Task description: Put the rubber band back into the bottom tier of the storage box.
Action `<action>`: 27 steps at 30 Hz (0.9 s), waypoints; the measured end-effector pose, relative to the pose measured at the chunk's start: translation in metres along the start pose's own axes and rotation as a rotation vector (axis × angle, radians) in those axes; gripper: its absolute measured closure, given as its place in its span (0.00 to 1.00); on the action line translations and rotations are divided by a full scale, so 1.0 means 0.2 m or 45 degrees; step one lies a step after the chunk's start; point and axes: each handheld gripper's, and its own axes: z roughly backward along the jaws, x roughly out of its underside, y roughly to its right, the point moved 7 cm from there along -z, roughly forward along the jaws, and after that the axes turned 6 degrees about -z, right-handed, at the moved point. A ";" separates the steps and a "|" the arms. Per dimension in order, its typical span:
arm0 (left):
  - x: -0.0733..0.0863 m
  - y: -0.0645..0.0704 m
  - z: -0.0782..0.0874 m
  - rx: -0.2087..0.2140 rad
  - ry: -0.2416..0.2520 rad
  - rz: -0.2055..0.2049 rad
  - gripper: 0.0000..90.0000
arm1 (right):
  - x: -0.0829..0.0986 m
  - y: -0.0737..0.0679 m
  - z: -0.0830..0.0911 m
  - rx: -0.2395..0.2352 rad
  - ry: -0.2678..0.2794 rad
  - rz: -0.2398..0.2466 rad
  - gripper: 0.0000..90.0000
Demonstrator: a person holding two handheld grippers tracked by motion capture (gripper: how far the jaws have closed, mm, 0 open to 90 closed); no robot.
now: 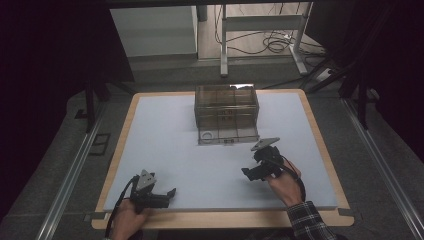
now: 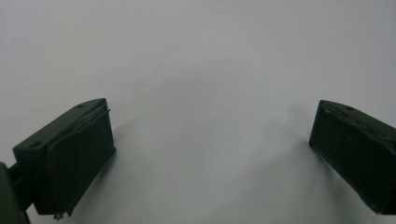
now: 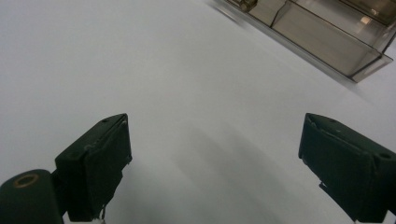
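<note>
A clear, brown-tinted plastic box (image 1: 226, 112) with several compartments stands at the back middle of the pale mat (image 1: 200, 165). Its corner also shows at the top right of the right gripper view (image 3: 327, 32). My left gripper (image 1: 169, 194) rests low near the mat's front left edge, jaws pointing right. It is open, with bare mat between its jaws (image 2: 212, 119). My right gripper (image 1: 249, 173) is held in front of the box, a little to its right. It is open too, with nothing between its jaws (image 3: 215, 133).
The mat lies on a wooden table (image 1: 225, 219) whose rim shows all round. Behind the table stand a white metal frame (image 1: 260, 30) and loose cables (image 1: 275, 42) on the floor. Metal rails (image 1: 65, 185) run along both sides.
</note>
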 end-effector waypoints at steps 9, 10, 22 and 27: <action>0.00 0.00 0.00 0.000 -0.004 -0.005 0.00 | 0.03 0.01 0.01 0.003 -0.021 0.000 0.10; 0.00 0.00 0.00 0.000 -0.005 -0.005 0.00 | 0.03 0.01 0.01 0.003 -0.022 -0.001 0.10; 0.00 0.00 0.00 0.000 -0.001 -0.001 0.00 | 0.08 0.03 0.03 0.016 -0.044 -0.025 0.10; 0.00 0.00 0.00 0.001 -0.002 0.000 0.00 | 0.09 0.03 0.03 0.022 -0.055 -0.032 0.10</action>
